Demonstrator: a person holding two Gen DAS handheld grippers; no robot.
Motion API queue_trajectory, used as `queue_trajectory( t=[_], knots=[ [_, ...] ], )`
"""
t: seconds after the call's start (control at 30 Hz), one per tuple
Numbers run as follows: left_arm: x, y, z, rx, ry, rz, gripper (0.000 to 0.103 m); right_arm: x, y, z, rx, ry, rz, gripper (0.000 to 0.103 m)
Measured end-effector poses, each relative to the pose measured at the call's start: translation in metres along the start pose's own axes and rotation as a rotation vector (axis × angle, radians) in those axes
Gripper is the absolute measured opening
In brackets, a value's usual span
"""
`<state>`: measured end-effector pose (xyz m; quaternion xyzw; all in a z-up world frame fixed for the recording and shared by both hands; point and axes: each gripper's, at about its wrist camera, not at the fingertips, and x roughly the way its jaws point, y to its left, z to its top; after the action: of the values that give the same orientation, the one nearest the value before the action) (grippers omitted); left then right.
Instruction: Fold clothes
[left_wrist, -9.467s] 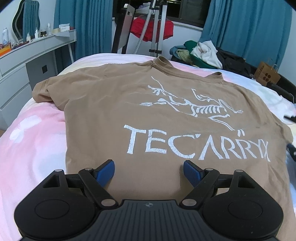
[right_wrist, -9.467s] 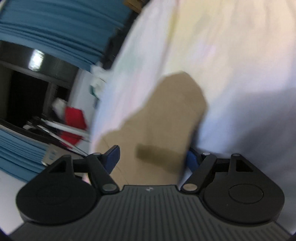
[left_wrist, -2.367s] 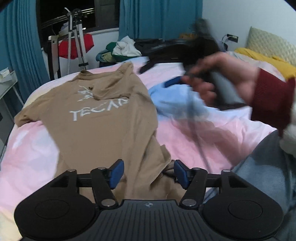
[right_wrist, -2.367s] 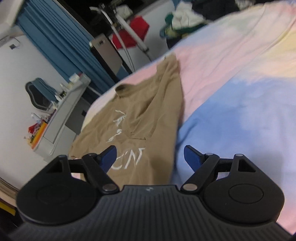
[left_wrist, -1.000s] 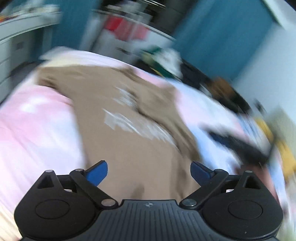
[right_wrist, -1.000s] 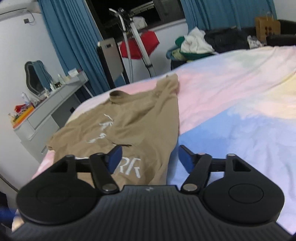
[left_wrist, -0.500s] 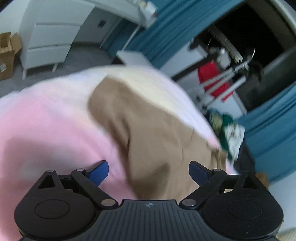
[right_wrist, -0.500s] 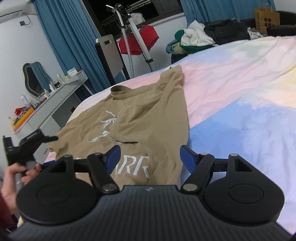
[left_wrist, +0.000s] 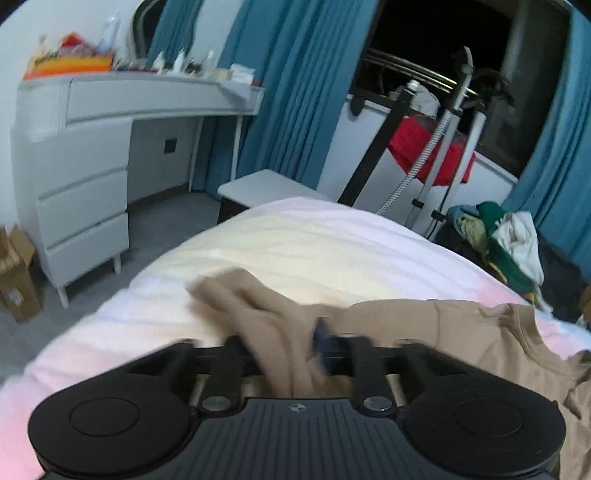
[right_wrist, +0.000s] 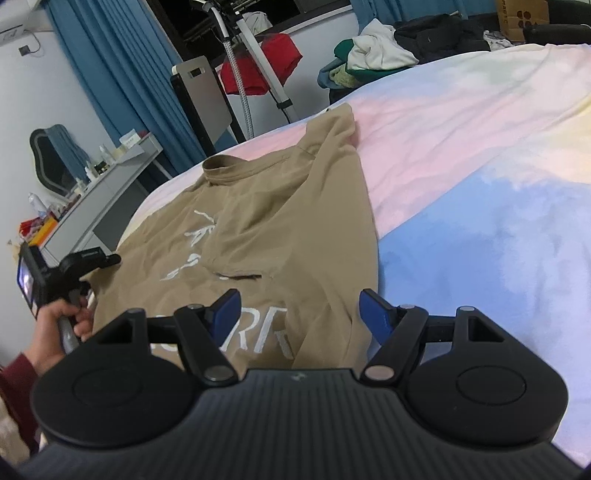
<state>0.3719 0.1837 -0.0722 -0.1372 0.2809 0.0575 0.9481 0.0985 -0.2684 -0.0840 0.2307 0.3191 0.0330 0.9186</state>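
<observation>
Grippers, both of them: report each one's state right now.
Left gripper: jaws closing on the tan T-shirt's sleeve, fabric between them.
Right gripper: open, holding nothing, over the shirt.

Definitely a bedroom in somebody's home. Big bed (right_wrist: 480, 155) with a pastel pink, yellow and blue cover, teal curtains (left_wrist: 295, 92) over a dark window, grey vanity desk (left_wrist: 92, 147) with drawers, bottles and a wavy mirror (right_wrist: 55, 158) on top. Garment steamer (left_wrist: 454, 122) standing by a red cloth, heap of clothes (right_wrist: 369, 55) dumped past the bed, cardboard box (left_wrist: 14, 273) on the grey floor. Lived-in and a bit messy, nothing lab or shop about it.
</observation>
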Motion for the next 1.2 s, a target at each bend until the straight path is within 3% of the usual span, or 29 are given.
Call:
queue_trajectory(
  t=[0.1, 0.23, 0.43, 0.63, 0.77, 0.9, 0.97, 1.0, 1.07, 1.2],
  knots=[
    [-0.019, -0.042, -0.001, 0.164, -0.067, 0.083, 0.008, -0.007, -0.005, 0.001, 0.022, -0.013, -0.008, 0.073],
    [-0.052, -0.119, -0.003, 0.412, -0.163, 0.119, 0.007, -0.019, -0.013, 0.006, 0.058, -0.049, -0.021, 0.073],
    [-0.08, -0.246, -0.027, 0.654, -0.23, 0.055, 0.007, -0.035, -0.023, 0.012, 0.084, -0.097, -0.031, 0.073],
    [-0.083, -0.359, -0.1, 0.792, -0.199, -0.012, 0.007, -0.04, -0.042, 0.019, 0.115, -0.138, -0.066, 0.073],
    [-0.058, -0.4, -0.152, 0.87, -0.12, -0.065, 0.01, -0.038, -0.065, 0.023, 0.182, -0.136, -0.064, 0.073],
    [-0.034, -0.411, -0.186, 0.902, -0.023, -0.088, 0.027, -0.03, -0.08, 0.023, 0.226, -0.125, -0.061, 0.073],
    [-0.038, -0.403, -0.184, 0.897, -0.008, -0.109, 0.053, -0.025, -0.083, 0.023, 0.236, -0.115, -0.055, 0.073],
    [-0.04, -0.398, -0.184, 0.894, 0.0, -0.12, 0.059, -0.023, -0.084, 0.022, 0.238, -0.109, -0.05, 0.073],
    [-0.054, -0.385, -0.178, 0.887, 0.013, -0.156, 0.081, -0.018, -0.086, 0.022, 0.24, -0.099, -0.043, 0.073],
    [-0.115, -0.334, -0.152, 0.835, 0.054, -0.26, 0.088, -0.018, -0.083, 0.023, 0.24, -0.102, -0.02, 0.073]
  ],
)
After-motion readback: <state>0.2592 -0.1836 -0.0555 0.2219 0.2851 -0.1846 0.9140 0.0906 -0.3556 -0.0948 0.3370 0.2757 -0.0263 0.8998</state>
